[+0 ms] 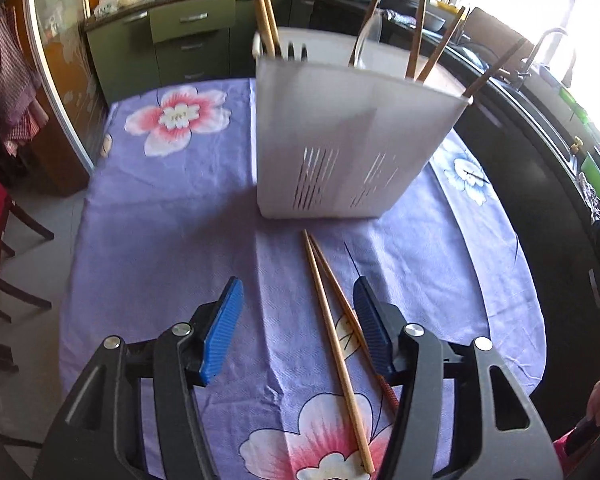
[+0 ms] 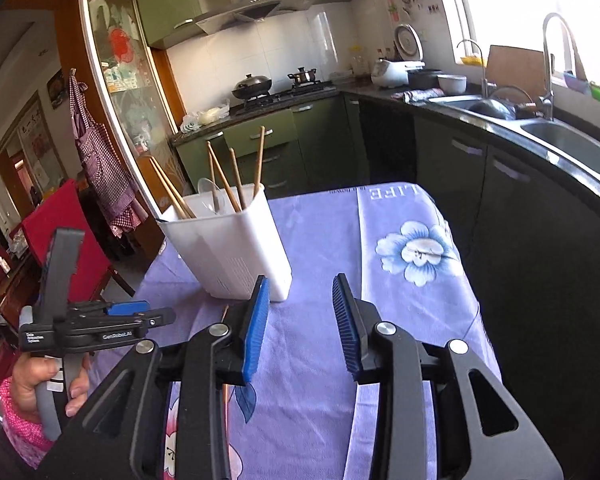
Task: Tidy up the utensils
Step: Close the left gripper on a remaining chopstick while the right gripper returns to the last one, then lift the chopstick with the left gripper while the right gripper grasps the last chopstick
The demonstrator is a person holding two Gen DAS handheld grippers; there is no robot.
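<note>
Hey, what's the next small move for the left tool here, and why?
Probably lower the open left tool and close on the two chopsticks lying loose on the cloth between its fingers; the white holder behind them already holds the other utensils, and the right tool is open and empty.
</note>
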